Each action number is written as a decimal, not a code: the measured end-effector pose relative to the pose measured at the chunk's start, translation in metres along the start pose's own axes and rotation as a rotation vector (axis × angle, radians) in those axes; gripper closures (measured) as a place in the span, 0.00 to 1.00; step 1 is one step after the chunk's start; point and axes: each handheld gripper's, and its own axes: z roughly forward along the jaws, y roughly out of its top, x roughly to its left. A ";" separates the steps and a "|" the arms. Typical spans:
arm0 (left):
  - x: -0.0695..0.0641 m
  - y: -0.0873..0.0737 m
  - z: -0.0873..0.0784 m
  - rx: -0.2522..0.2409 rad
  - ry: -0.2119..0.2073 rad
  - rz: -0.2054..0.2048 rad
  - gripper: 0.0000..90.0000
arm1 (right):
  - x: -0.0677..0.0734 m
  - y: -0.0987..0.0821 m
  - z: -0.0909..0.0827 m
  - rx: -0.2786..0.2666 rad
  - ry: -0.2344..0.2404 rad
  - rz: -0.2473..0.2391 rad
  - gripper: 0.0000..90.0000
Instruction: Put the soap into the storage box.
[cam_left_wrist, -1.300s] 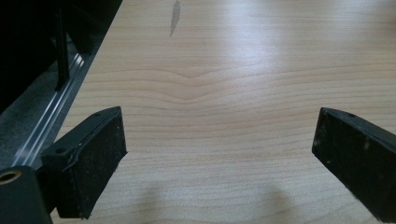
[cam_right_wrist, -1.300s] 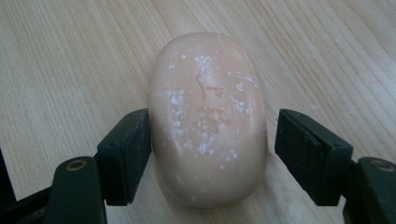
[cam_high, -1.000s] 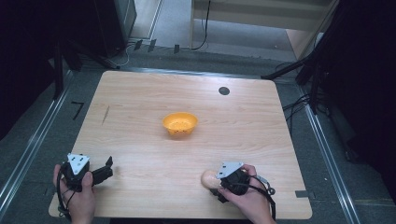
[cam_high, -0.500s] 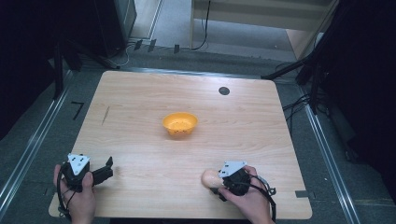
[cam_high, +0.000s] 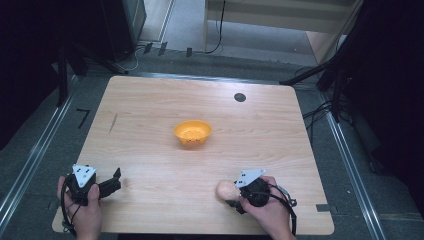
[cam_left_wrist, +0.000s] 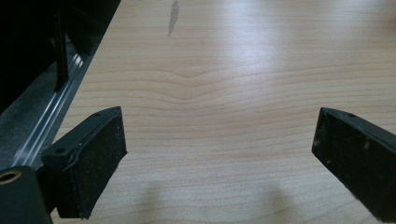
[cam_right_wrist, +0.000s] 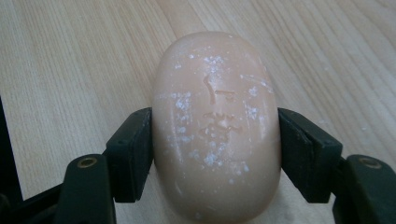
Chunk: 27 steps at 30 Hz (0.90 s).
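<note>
High view: my right gripper (cam_high: 231, 192) lies low near the table's (cam_high: 150, 125) front edge, clamped on the peach soap bar (cam_right_wrist: 217, 126); left gripper (cam_high: 114, 181) gapes empty.

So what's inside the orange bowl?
The orange bowl sits near the middle of the wooden table, and the part of its inside facing the high view looks empty. Its near wall hides a strip of the bottom, so something tiny there couldn't be seen.

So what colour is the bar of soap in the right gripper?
Pale peach bar of soap, flecked with white; clearest in the right gripper view.
</note>
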 end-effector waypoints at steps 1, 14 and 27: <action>0.000 0.000 0.000 -0.001 -0.002 -0.002 0.04 | 0.000 0.000 0.000 0.000 0.000 0.000 0.37; 0.001 -0.001 -0.001 -0.007 -0.011 -0.010 0.04 | -0.014 0.017 -0.014 0.002 0.025 -0.035 0.37; 0.001 -0.001 -0.002 -0.016 -0.016 -0.006 0.04 | -0.028 0.023 -0.021 -0.008 0.042 -0.055 0.37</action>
